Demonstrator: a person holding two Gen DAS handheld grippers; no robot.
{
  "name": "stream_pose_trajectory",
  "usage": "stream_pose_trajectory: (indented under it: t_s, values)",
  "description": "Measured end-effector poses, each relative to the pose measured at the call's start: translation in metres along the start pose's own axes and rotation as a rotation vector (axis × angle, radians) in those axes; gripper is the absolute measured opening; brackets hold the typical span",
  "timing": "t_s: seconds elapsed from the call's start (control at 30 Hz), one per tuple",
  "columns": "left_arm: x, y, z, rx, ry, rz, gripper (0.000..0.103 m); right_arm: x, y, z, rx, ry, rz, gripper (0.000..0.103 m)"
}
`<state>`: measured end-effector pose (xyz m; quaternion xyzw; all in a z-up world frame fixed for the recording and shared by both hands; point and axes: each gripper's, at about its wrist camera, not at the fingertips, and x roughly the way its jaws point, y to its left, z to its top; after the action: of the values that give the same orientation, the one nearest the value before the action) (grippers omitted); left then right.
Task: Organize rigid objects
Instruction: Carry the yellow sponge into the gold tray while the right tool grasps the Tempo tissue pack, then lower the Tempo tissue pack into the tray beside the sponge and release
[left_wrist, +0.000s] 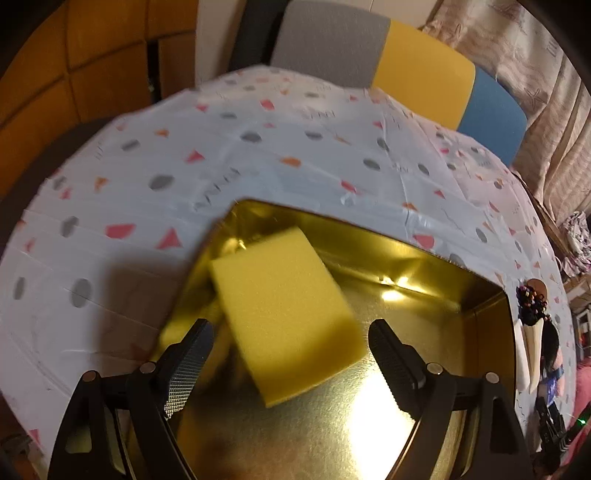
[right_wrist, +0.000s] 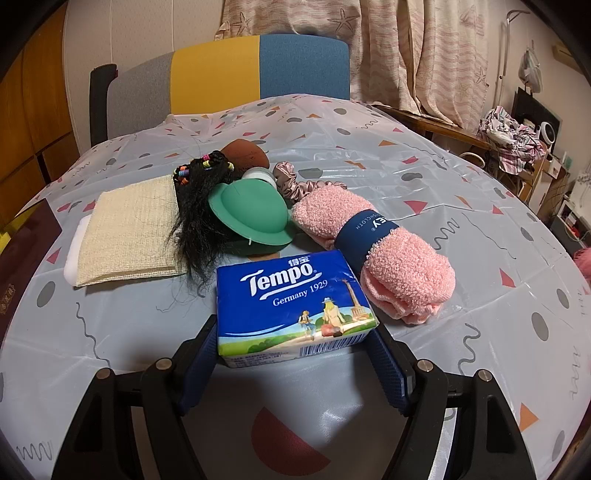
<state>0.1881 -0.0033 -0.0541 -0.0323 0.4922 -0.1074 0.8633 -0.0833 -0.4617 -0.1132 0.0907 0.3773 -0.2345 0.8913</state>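
My left tool (left_wrist: 290, 363) hung open over the tin (left_wrist: 424, 258), sponge (left_wrist: 284, 314) loose between its fingers. Right tool (right_wrist: 295, 354) gripped the tissue pack (right_wrist: 291, 299), tin lying leftward.

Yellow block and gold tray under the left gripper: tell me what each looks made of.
Yellow block: looks like soft foam, a sponge; matte, finely porous faces with no shine. Gold tray: probably thin metal or foil-faced card; its mirror-like gold surface throws bright glare and reflects the block. Which of the two, the view cannot settle.
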Motion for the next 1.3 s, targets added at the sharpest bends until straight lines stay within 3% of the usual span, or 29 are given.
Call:
stream_pose_trajectory:
  t_s: [0.17,0.33,0.6,0.97,1.3]
  values:
    - [-0.013,0.007,-0.002,-0.028,-0.022,-0.014,0.087,0.000,0.000,0.000,0.000,0.001,0.000,0.077]
    - [-0.033,0.006,-0.018,-0.048,-0.047,-0.096,0.087,0.000,0.001,0.000,-0.006,0.000,-0.008,0.076]
    - [-0.051,-0.018,-0.069,-0.023,-0.044,-0.265,0.087,-0.011,0.004,0.001,0.023,0.004,-0.010,0.076]
    - [-0.055,-0.028,-0.101,0.012,-0.035,-0.314,0.087,-0.069,0.089,0.017,-0.105,-0.085,0.223,0.076]
    - [-0.069,-0.006,-0.106,-0.027,-0.067,-0.296,0.087,-0.095,0.229,0.055,-0.315,-0.088,0.492,0.076]
